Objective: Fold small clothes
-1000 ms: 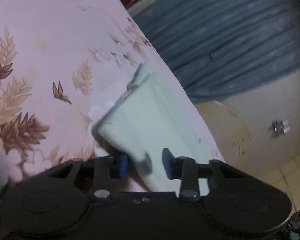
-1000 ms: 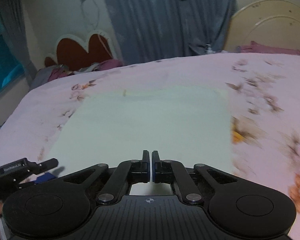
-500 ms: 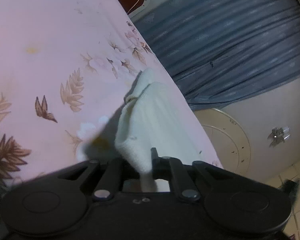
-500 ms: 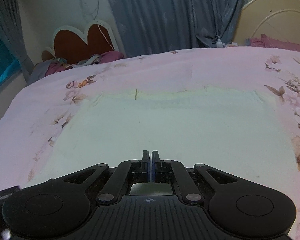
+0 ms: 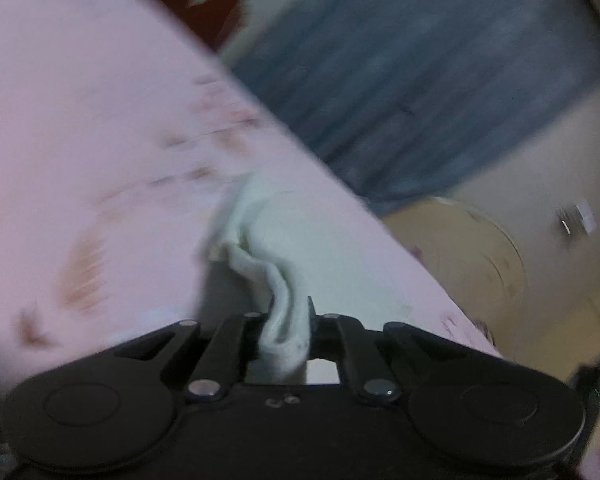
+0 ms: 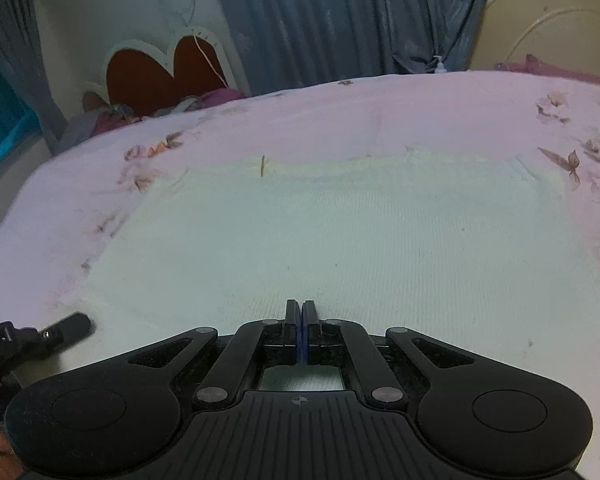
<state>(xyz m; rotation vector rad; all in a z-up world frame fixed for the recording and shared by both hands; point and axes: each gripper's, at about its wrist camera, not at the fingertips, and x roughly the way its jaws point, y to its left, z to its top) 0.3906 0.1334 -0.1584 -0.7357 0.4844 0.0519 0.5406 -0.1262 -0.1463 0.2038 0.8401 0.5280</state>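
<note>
Cloth (image 5: 288,240), pale and cream-coloured, spread on my pink floral bedsheet (image 5: 80,120).

My left gripper (image 5: 286,320) pinches a bunched corner of it, lifted off the bed; this view is blurred, so the fold is unclear. My right gripper (image 6: 302,312) sits fully closed and empty over the flat cloth.

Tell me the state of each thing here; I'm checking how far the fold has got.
Left gripper: shut on the cloth's bunched corner.
Right gripper: shut, empty, above the cloth.
Pale cloth: mostly flat on the bedsheet, one corner lifted.
Floral bedsheet: spread smooth.
Grey curtain: drawn.
</note>
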